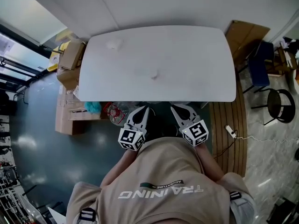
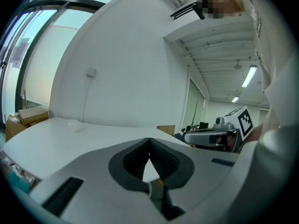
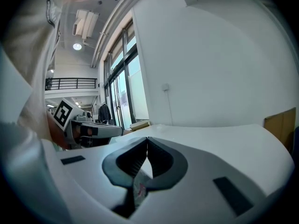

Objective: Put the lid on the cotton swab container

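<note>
Currently both tools are held low and close to the person's body, just before the near edge of the wide white rounded table (image 1: 205, 64). The left gripper (image 1: 144, 109) has its two jaws brought together at the tips, with nothing between them; its own view shows only a small triangle of table through the gap behind the tips. The right gripper (image 1: 174, 107) is the same: tips touching, nothing held.

The task's things are far ahead of both claws. One small pale lump (image 1: 153, 74) lies about at the middle of the table, straight ahead between the two grippers and well apart from them. A second small whitish object (image 1: 112, 44) lies further off, forward and to the left of the left gripper, near the far corner. Both are too small to read. Probably one is the cotton swab container and the other its lid — which is which I cannot say.

I judge both to be light, thin plastic, smooth and a little slippery, easy to push away on the bare top. The lid should be taken at its rim, across the width, with gentle pressure — the other claw steadying the container by its wall.
</note>
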A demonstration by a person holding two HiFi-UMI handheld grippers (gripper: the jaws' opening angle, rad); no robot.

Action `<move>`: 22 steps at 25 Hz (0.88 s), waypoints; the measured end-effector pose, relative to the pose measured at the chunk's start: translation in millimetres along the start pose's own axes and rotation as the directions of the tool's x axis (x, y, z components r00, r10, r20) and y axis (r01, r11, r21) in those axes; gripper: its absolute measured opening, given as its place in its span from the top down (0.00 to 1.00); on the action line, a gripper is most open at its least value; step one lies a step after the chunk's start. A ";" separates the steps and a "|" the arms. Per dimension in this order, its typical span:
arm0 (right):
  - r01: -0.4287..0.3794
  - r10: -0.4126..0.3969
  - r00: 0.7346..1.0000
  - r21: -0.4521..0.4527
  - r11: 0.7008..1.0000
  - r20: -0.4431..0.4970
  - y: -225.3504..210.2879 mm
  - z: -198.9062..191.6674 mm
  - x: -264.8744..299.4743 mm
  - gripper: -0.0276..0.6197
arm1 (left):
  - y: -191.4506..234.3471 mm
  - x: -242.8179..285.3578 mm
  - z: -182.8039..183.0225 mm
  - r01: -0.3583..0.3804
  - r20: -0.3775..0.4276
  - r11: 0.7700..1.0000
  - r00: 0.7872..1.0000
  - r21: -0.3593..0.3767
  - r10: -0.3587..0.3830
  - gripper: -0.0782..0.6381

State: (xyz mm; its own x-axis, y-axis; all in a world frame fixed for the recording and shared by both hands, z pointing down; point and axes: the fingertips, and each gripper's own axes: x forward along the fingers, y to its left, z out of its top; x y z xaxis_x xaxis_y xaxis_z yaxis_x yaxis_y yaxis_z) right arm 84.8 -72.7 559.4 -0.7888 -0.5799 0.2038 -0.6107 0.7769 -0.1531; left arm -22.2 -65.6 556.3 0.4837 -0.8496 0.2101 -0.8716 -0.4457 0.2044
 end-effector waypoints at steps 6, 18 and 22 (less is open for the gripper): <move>-0.002 0.001 1.000 -0.055 0.998 -0.005 -7.1 12.6 16.2 0.93 | 10.8 21.8 13.7 0.034 0.024 0.999 0.999 0.019 -0.035 0.87; -0.012 0.006 0.999 -0.129 0.992 -0.046 -26.1 51.8 97.0 0.93 | 63.3 66.7 39.8 0.116 0.018 0.993 0.993 -0.012 -0.116 0.87; -0.009 0.000 0.998 -0.126 0.992 -0.069 -33.2 58.6 119.1 0.93 | 86.1 86.8 51.7 0.137 0.019 0.990 0.990 -0.010 -0.137 0.87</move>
State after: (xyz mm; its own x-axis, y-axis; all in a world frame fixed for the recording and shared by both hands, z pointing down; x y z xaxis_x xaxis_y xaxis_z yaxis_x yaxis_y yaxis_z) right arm 7.1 -182.0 532.1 -0.7821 -0.5617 0.2699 -0.5903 0.8065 -0.0320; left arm -59.4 -192.3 542.7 0.5969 -0.7858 0.1618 -0.7960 -0.5550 0.2413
